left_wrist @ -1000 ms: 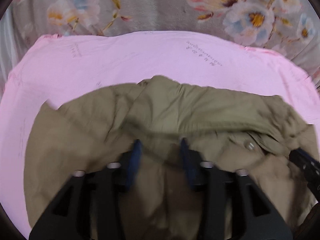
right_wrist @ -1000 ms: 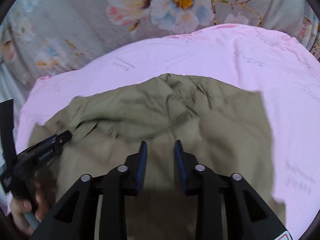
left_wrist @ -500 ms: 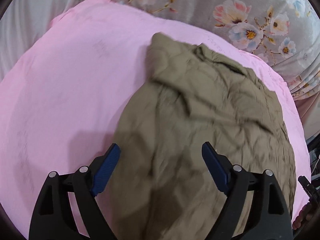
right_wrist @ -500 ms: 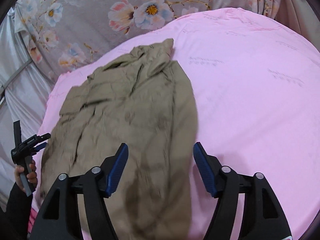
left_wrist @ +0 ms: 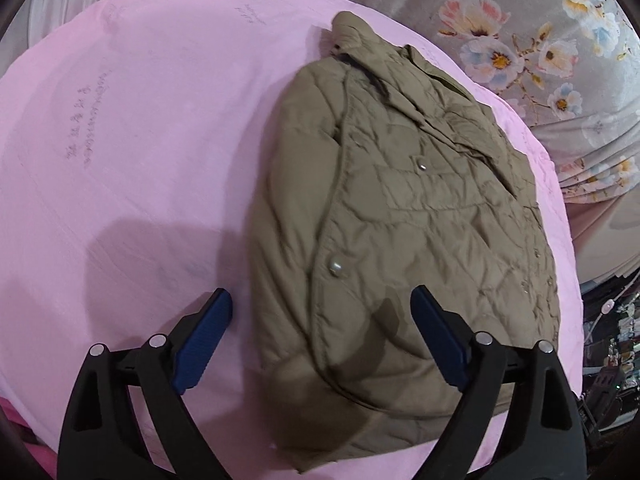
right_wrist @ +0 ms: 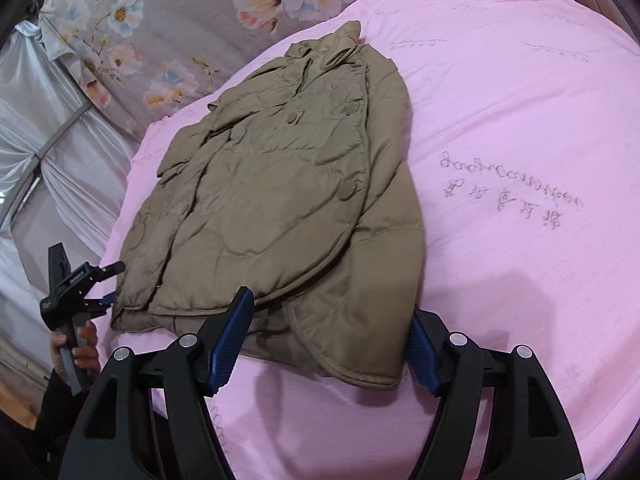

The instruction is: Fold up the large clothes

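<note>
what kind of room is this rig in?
Probably a bedroom or similar home setting. The olive quilted jacket lies on a pink sheet spread over a soft surface, likely a bed, with floral fabric behind it and draped satin curtains to the side.

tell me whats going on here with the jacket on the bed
A person is folding an olive quilted jacket on a pink bedsheet, using a handheld gripper in each hand. At this moment neither one holds anything: the left gripper and the right gripper are both open and raised above the jacket's lower hem. The jacket lies flat, front side up, collar toward the floral bedding, with its sides apparently folded in over the body.
</note>
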Available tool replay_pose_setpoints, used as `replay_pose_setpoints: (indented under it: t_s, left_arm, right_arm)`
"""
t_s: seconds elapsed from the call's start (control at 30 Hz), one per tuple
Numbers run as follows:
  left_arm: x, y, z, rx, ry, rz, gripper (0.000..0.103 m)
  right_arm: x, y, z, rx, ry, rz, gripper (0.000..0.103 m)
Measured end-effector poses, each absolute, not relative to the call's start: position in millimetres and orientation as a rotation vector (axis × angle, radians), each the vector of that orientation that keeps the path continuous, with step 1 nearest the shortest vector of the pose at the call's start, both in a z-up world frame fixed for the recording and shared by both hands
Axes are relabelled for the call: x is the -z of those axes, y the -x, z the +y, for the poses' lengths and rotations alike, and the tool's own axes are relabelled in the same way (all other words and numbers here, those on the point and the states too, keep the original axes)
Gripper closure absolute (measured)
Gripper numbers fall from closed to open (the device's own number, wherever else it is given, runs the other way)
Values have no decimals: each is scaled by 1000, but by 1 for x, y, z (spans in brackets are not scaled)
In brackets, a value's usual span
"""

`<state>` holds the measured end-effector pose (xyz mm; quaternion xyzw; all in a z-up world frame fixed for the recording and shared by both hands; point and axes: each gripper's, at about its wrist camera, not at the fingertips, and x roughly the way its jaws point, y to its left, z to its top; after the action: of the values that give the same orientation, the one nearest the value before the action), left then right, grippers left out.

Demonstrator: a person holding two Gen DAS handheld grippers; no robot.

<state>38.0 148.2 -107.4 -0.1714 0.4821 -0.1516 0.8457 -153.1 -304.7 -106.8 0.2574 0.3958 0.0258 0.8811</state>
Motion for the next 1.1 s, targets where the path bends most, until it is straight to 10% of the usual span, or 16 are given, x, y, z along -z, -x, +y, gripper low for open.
replay_pose_setpoints:
  t_s: [0.17,0.23,0.8,1.1]
  left_arm:
    - [102,-27,135,332,307,1004,74]
    - [92,-22,139,344,318,980,93]
    - [-113,38,178,462,361,543,97]
    - [-97,-98,132,301,247,626,94]
  right_arm:
    - [105,158,-313,-59,-597,769,85]
    - [91,165,-317,-91,-616,712,90]
    - [-120,199,-314,-229,-397,122,95]
    - [-130,50,-319,-6,-330,210,95]
